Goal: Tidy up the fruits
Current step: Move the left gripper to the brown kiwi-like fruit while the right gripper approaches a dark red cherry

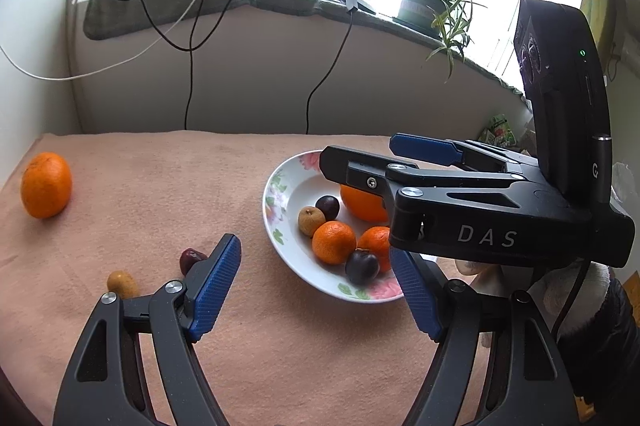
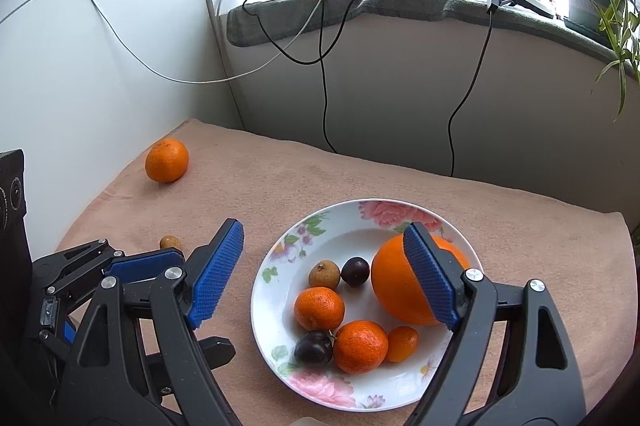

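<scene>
A peach-coloured cloth [image 2: 320, 182] covers the table under both grippers. On it sits a floral plate [image 2: 320, 382], lying between and just ahead of the fingers of the right gripper [image 2: 330, 276], whose blue pads [image 2: 218, 276] stand wide apart and grip nothing. The right-hand pad overlaps the large orange [image 2: 394, 286] in view; whether it touches the fruit cannot be told.

The left gripper [image 1: 316, 284] also has its fingers spread wide and empty, hovering over bare cloth at the plate's near-left rim [image 1: 276, 186]. Its right pad hides part of the plate.

Inside the plate, beside the large orange, lie two mandarins [image 2: 319, 308], [image 2: 360, 346], two dark plums [image 2: 355, 271], [image 2: 314, 347], a brownish longan [image 2: 323, 274] and a small kumquat [image 2: 402, 343].

Off the plate, a loose mandarin [image 1: 46, 184] rests far ahead and to the left of the left gripper's fingers. A dark red plum [image 1: 191, 259] sits just behind the left finger's tip, and a small yellow-brown fruit [image 1: 121, 283] lies just left of that finger.
</scene>
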